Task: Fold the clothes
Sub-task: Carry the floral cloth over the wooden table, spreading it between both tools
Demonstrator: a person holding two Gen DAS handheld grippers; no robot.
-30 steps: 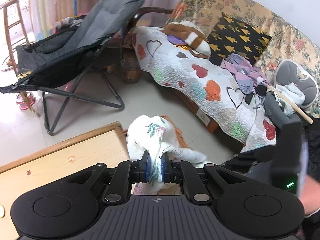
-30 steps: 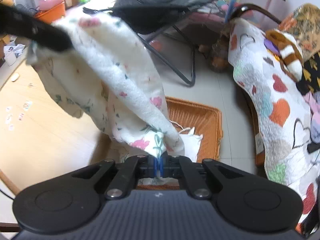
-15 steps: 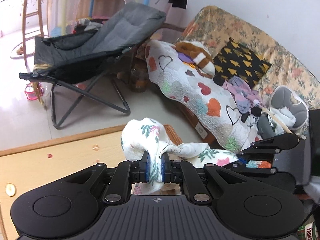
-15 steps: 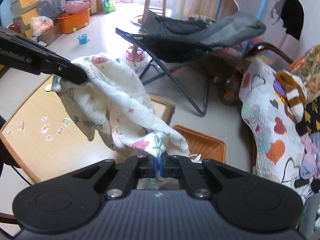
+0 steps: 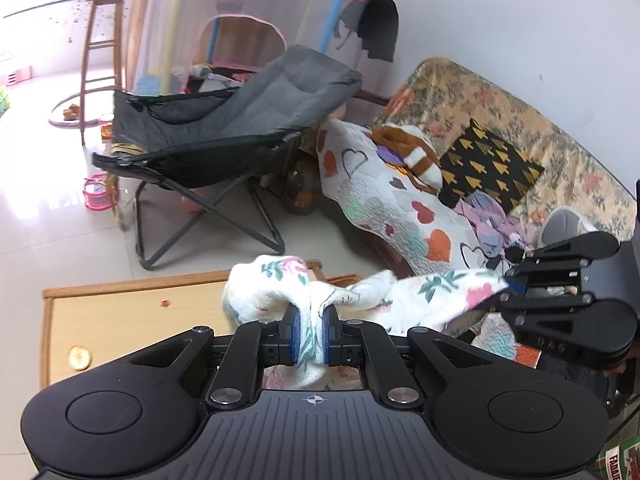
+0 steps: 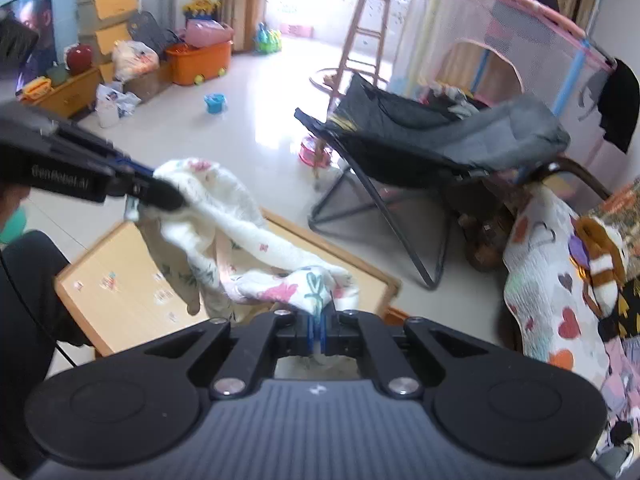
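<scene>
Sagging between left gripper (image 5: pixel 310 332) and right gripper (image 6: pixel 318 334), both clamped on it, the floral garment (image 6: pixel 240 240) looks light and limp (grip corners).

Left wrist view rides above its own jaws, angled down toward the sofa (image 5: pixel 520 128); right wrist view likewise, facing the bright, perhaps windowed, far end; both share the grey folding chair (image 5: pixel 240 120) and wooden table (image 6: pixel 120 280).
</scene>
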